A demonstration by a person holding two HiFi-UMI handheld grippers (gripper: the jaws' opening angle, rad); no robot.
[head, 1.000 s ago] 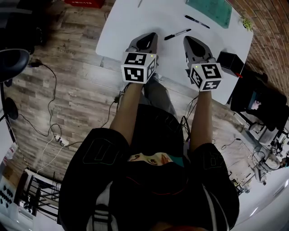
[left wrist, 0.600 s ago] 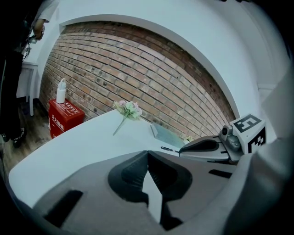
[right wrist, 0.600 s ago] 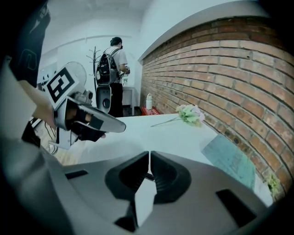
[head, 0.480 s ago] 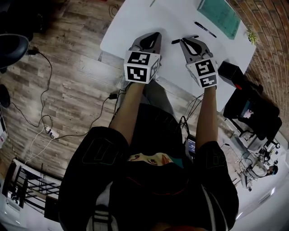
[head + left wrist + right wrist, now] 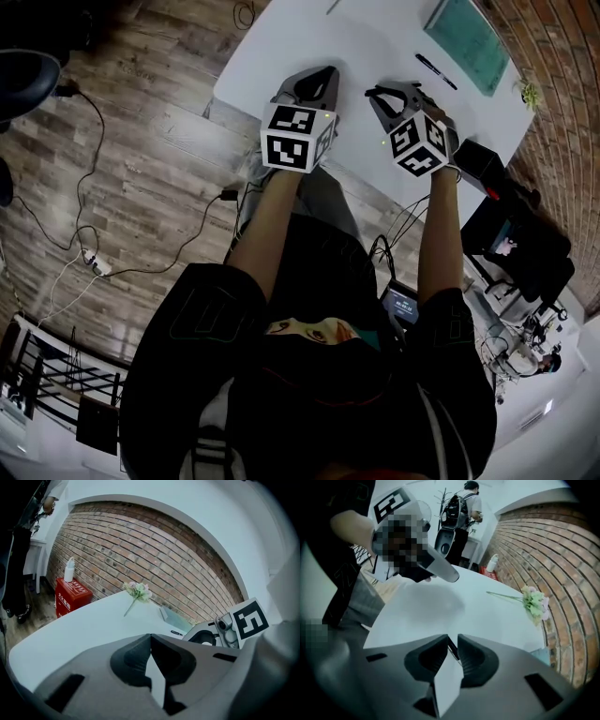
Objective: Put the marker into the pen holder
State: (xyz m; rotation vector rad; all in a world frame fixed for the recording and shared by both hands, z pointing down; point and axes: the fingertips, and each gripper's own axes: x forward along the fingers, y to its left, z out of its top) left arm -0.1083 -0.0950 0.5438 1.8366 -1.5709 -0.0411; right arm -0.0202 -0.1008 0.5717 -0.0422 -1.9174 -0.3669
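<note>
White rectangular tabletop [image 5: 281,47]: smooth, matt, faint sheen. Brown plank floor [image 5: 141,159]: wood, visible grain, worn look. Red brick wall [image 5: 140,555]: rough, pale mortar joints. Grey left gripper [image 5: 151,634] & right gripper [image 5: 453,636]: matt moulded plastic, darker recessed pads. Thin black marker [image 5: 453,650] betw. right jaws: material n/k. Black shirt [image 5: 309,375]: matt cloth.

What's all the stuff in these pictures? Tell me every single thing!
table: one, white, under both grippers
mat: one, green, far corner of the table
marker: one, dark, pinched in the right gripper's jaws
pen: one, black, lying on the table near the mat
pen holder: one, black, boxy, table edge beside the right gripper
flower: one, pale with green stem, lying on the table
box: one, red, by the brick wall
bottle: one, white, on the box
left gripper: grey, jaws together, empty
right gripper: grey, jaws shut on the marker
</note>
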